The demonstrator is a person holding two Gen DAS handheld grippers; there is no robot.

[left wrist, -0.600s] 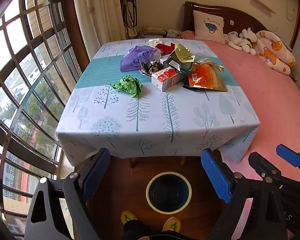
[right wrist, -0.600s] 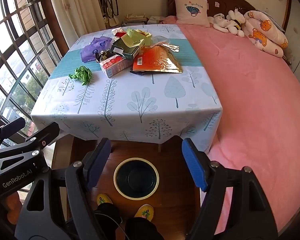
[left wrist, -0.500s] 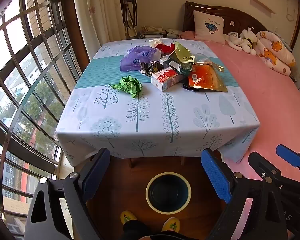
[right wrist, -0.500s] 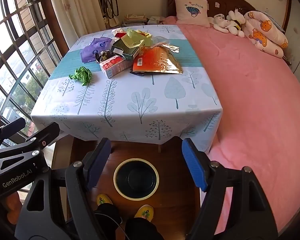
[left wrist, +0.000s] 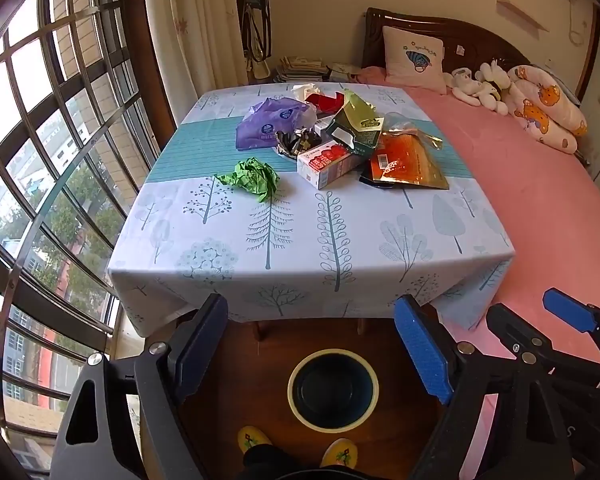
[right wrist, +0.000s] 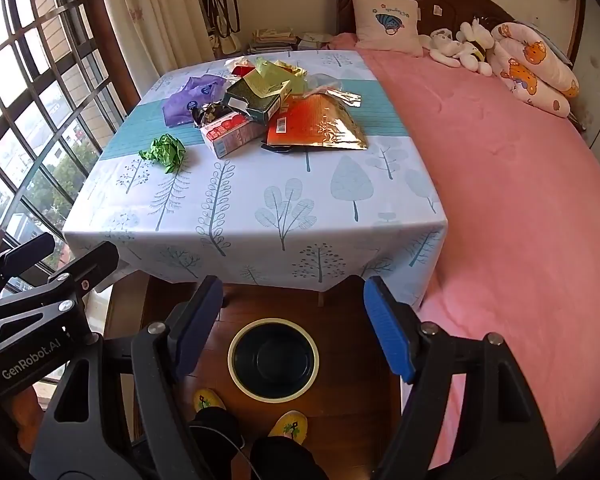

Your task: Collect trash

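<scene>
Both grippers, left (left wrist: 314, 346) and right (right wrist: 294, 326), released, over bin (right wrist: 273, 358). Carton (left wrist: 327, 162) mid-table (left wrist: 300, 236), long axis toward far right corner; green wad (left wrist: 254, 178) nearer left edge.

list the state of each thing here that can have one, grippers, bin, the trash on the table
left gripper: open, holding nothing
right gripper: open, holding nothing
trash bin: upright on the floor, looks empty
green paper: crumpled, lying apart from the pile
red carton: lying on its side
dark green box: torn open
orange foil bag: flattened
purple bag: crumpled
</scene>
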